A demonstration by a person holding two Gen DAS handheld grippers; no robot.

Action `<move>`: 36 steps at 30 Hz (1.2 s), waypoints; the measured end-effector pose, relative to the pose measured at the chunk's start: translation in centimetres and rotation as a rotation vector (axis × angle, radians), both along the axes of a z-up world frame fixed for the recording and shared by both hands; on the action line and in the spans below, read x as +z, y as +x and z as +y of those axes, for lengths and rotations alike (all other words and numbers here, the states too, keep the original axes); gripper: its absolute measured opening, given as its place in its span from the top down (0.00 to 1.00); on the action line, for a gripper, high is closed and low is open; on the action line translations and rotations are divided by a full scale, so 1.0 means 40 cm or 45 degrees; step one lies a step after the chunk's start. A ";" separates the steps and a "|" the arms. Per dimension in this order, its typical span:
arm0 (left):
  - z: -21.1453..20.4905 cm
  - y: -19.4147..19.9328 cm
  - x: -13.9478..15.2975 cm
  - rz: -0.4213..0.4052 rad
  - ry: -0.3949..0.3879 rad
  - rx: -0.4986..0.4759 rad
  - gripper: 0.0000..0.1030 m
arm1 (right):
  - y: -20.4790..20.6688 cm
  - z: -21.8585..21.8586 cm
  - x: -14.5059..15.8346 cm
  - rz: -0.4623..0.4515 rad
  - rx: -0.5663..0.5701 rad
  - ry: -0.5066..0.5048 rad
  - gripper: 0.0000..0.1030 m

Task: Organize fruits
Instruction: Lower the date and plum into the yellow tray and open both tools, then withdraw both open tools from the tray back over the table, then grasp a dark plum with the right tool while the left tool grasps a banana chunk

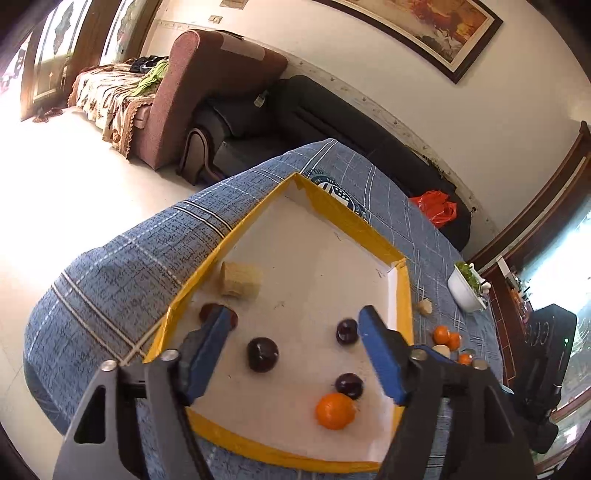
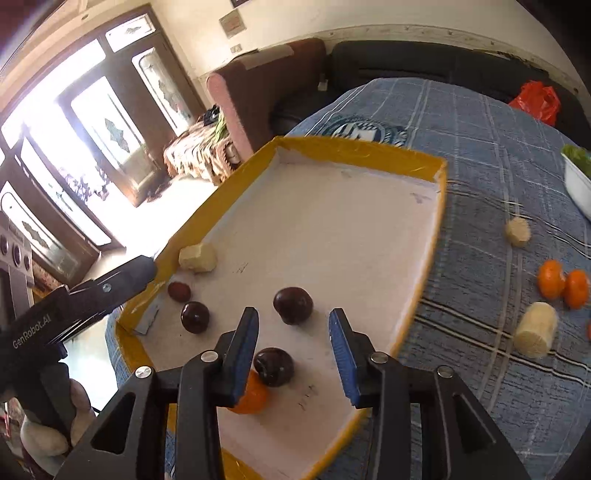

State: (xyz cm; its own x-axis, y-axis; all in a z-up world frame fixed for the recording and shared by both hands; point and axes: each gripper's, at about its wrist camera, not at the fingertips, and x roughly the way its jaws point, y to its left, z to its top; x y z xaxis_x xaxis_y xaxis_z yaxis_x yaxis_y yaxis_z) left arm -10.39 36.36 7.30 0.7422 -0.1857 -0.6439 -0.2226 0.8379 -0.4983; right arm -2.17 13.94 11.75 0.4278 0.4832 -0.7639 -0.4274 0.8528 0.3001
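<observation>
A blue plaid cloth (image 1: 110, 266) covers the surface. A white dish (image 1: 466, 291) of greens sits near its far edge. Beyond it a dark sofa (image 1: 332, 122) runs along the wall, with a red bag (image 1: 436, 206) lying on it. A brown armchair (image 1: 207, 85) stands beside the sofa, and past that a patterned throw (image 1: 110, 96) drapes a seat. A framed painting (image 1: 424, 26) hangs on the wall. Glazed doors (image 2: 110, 122) let in bright light.

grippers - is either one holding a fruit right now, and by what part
Nothing is held. The left gripper and right gripper are both open above the tray; the plums and orange lie loose on its floor.
</observation>
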 end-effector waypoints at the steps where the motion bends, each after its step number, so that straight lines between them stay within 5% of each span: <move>1: -0.012 -0.007 0.004 0.008 -0.045 -0.017 0.23 | -0.004 -0.030 0.013 -0.013 -0.027 0.011 0.49; 4: -0.072 -0.013 0.021 -0.018 -0.120 -0.141 0.23 | -0.032 -0.150 0.047 -0.078 -0.132 0.021 0.29; 6: -0.124 -0.013 0.032 -0.032 -0.116 -0.218 0.23 | -0.061 -0.256 0.059 -0.131 -0.237 0.002 0.25; 12: -0.312 0.024 0.038 -0.024 -0.033 -0.393 0.23 | -0.113 -0.636 0.048 -0.122 -0.639 -0.064 0.27; 16: -0.430 0.073 0.010 0.046 0.022 -0.470 0.23 | -0.088 -0.829 0.031 -0.069 -0.834 -0.017 0.45; 24: -0.606 0.150 -0.019 0.120 0.270 -0.547 0.23 | 0.065 -0.876 -0.035 -0.071 -0.886 -0.057 0.45; 30: -0.686 0.229 -0.045 0.148 0.419 -0.561 0.23 | 0.083 -0.890 -0.105 -0.051 -0.888 -0.085 0.45; 36: -0.764 0.294 -0.094 0.163 0.560 -0.595 0.23 | 0.083 -0.885 -0.112 -0.060 -0.834 -0.056 0.63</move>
State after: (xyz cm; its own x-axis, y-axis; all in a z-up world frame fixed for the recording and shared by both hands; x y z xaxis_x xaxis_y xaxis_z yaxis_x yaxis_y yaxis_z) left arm 1.38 5.81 3.52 0.5598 -0.1690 -0.8112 0.1795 0.9805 -0.0804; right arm 1.16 -21.47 7.27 0.6564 0.0804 -0.7501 0.1721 0.9521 0.2526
